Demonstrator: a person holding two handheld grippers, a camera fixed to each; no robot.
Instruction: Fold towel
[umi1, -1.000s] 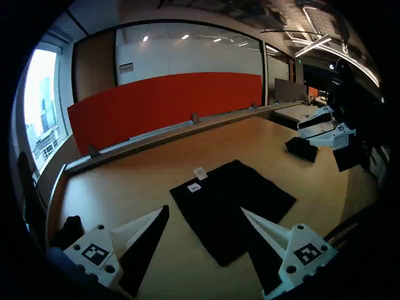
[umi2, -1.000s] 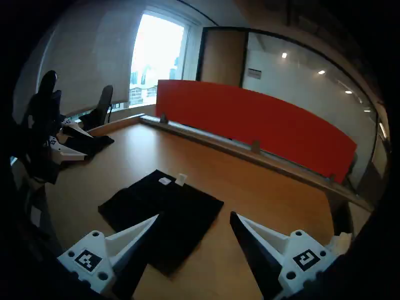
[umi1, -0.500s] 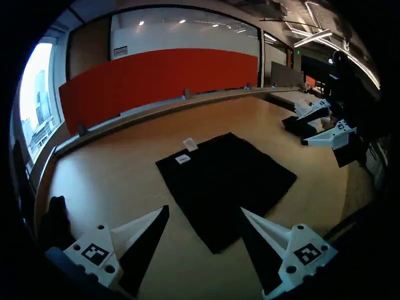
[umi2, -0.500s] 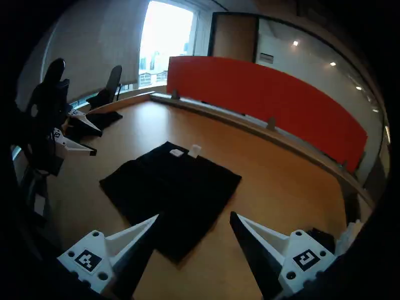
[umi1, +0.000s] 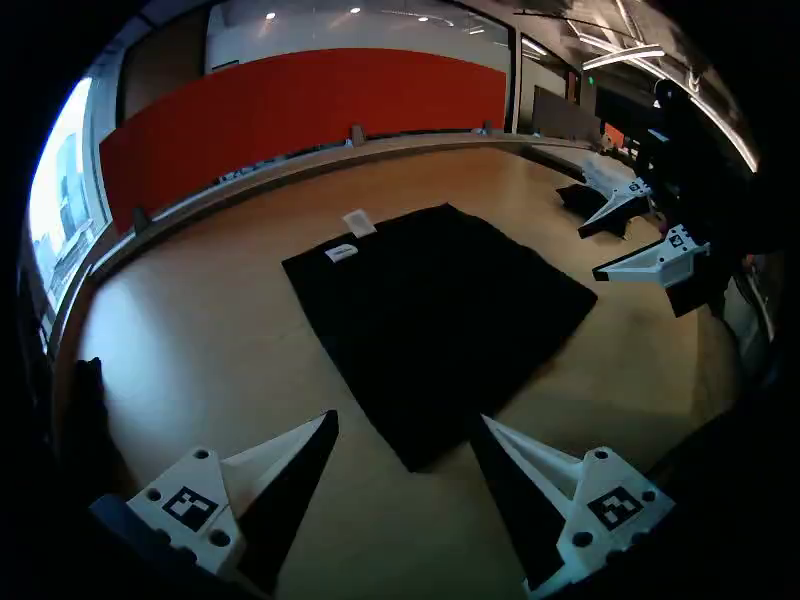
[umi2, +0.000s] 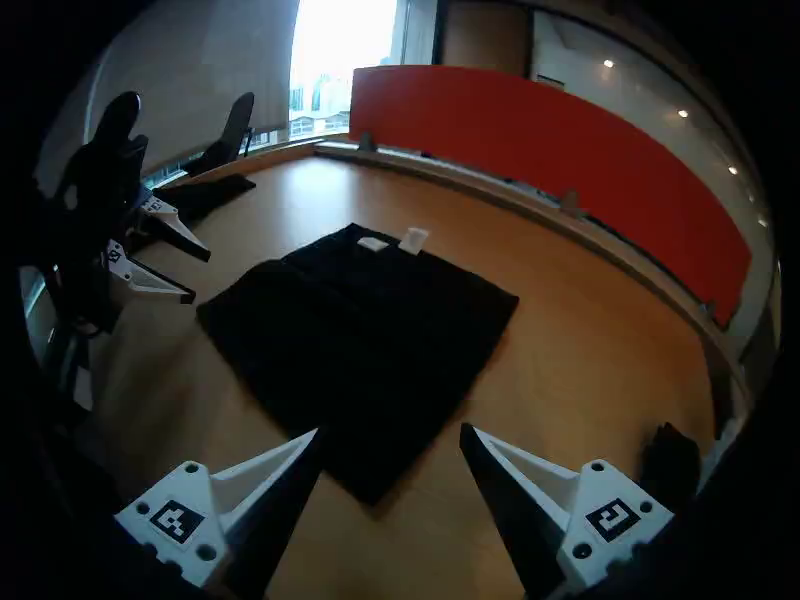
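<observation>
Matt cloth, smooth wood
The towel is matt black cloth; the worktop is smooth, faintly glossy wood; the left claw looks white matt plastic.

Lower frame, my left gripper: two white wedge fingers, black inner pads, one black-and-white square marker per base, round screw holes around it. My right gripper: identical build and markings.

Open bare tabletop all round towel, red divider walling far edge
</observation>
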